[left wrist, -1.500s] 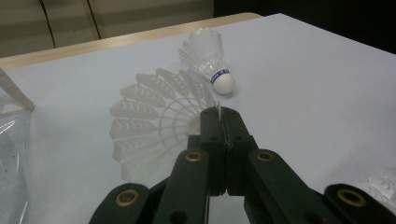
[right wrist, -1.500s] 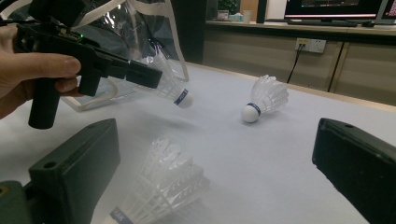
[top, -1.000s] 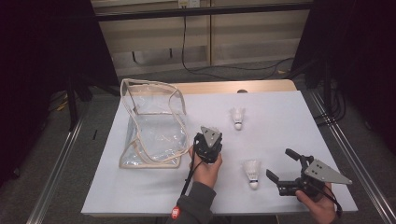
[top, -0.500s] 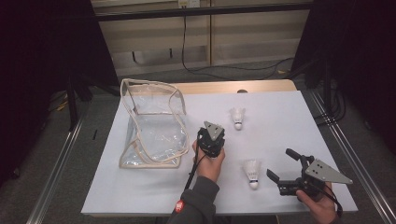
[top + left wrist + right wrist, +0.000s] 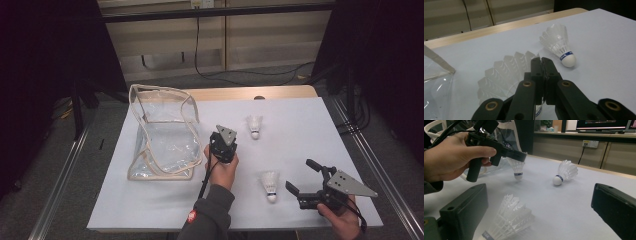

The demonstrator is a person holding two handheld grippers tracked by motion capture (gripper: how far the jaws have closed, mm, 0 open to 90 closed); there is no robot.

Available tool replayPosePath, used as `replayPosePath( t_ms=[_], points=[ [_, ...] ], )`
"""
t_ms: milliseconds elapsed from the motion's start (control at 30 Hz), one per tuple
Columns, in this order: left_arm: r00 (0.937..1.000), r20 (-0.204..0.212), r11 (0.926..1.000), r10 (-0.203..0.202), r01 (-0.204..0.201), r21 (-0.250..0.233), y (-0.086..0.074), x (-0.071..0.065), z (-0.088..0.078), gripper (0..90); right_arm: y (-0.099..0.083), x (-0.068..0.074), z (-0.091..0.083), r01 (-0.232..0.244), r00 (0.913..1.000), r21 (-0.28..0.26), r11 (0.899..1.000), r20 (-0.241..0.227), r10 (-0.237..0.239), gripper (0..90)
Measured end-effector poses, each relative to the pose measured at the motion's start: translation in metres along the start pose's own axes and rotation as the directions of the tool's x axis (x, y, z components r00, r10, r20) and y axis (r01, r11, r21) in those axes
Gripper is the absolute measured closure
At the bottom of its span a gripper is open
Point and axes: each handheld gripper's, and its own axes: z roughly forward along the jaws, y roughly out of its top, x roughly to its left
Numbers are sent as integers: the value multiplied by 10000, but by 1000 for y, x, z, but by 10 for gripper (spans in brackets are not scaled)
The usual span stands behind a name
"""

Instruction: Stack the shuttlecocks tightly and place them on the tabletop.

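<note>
While left tool (image 5: 520,157) pinches shuttlecock (image 5: 517,167) skirt edge, table (image 5: 320,125) open rightward.

Held shuttlecock (image 5: 506,75) partly behind left gripper (image 5: 543,65), cork cut off below.

Your left claw (image 5: 220,148) sits mid-desk (image 5: 320,125), pinching a shuttlecock (image 5: 506,72) clear of the surface, just right of the bag (image 5: 162,132). A second shuttlecock (image 5: 254,125) lies behind it to the right. A third shuttlecock (image 5: 270,183) lies at the near side, just left of your right claw (image 5: 302,176).
</note>
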Motion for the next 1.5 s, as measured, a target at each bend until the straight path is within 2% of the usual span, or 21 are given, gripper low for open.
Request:
replayPosePath(
  t_ms=[233, 367, 833, 1167, 1367, 1500],
  points=[
    [9991, -374, 9998, 198, -196, 53, -1, 7, 4, 888, 0, -1, 0, 26, 10000, -1, 10000, 35, -26, 3],
    [9970, -613, 9988, 483, -476, 121, 0, 9, 5, 889, 0, -1, 0, 36, 10000, -27, 10000, 31, -36, 3],
    [9943, -912, 9983, 554, -536, 220, -2, 13, 8, 887, 0, -1, -1, 17, 10000, -36, 10000, 27, -17, 3],
    [9873, -1252, 9952, 976, -955, 232, -4, 15, 12, 885, 0, -1, -1, 19, 10000, -34, 10000, 11, -19, 3],
    [9862, -1343, 9952, 970, -948, 220, -4, 15, 12, 885, 0, -1, -1, 46, 10000, -41, 10000, -4, -46, 3],
    [9824, -1524, 9941, 1079, -1075, 107, -4, 17, 12, 886, 0, 0, -1, 24, 10000, -26, 10000, -39, -24, 3]
  ],
)
